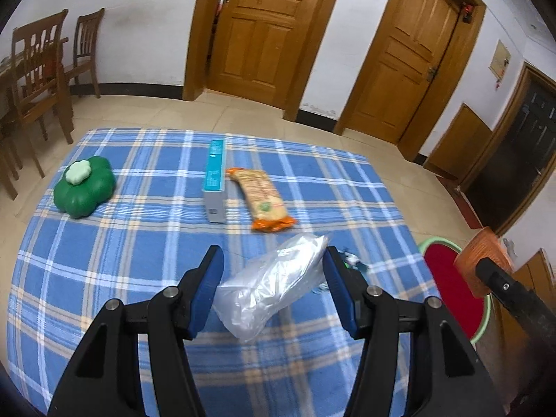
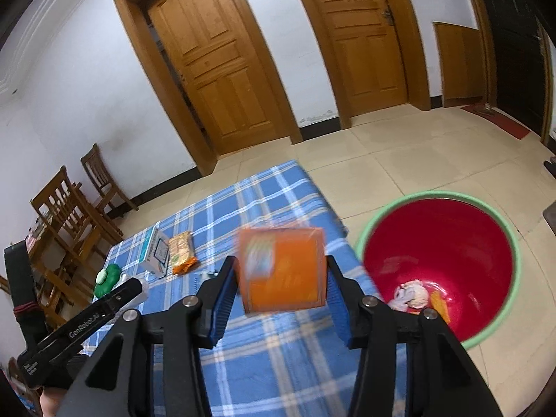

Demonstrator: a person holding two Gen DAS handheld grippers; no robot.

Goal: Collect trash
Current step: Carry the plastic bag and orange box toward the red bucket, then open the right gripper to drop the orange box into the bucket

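Observation:
My left gripper (image 1: 274, 260) is open above a crumpled clear plastic bag (image 1: 271, 285) that lies on the blue plaid tablecloth (image 1: 139, 243) between its fingers. My right gripper (image 2: 278, 271) is shut on an orange box (image 2: 283, 271) and holds it above the table's right edge, next to a red basin with a green rim (image 2: 441, 243) on the floor. The basin holds crumpled paper trash (image 2: 411, 295). The orange box also shows at the right of the left wrist view (image 1: 481, 260), over the basin (image 1: 448, 278).
On the cloth lie a blue-and-white box (image 1: 215, 180), an orange snack wrapper (image 1: 264, 198), a green flower-shaped container (image 1: 85, 186) and a small scrap (image 1: 352, 260). Wooden chairs (image 1: 38, 80) stand at the left. Two wooden doors (image 1: 264, 31) are behind, across tiled floor.

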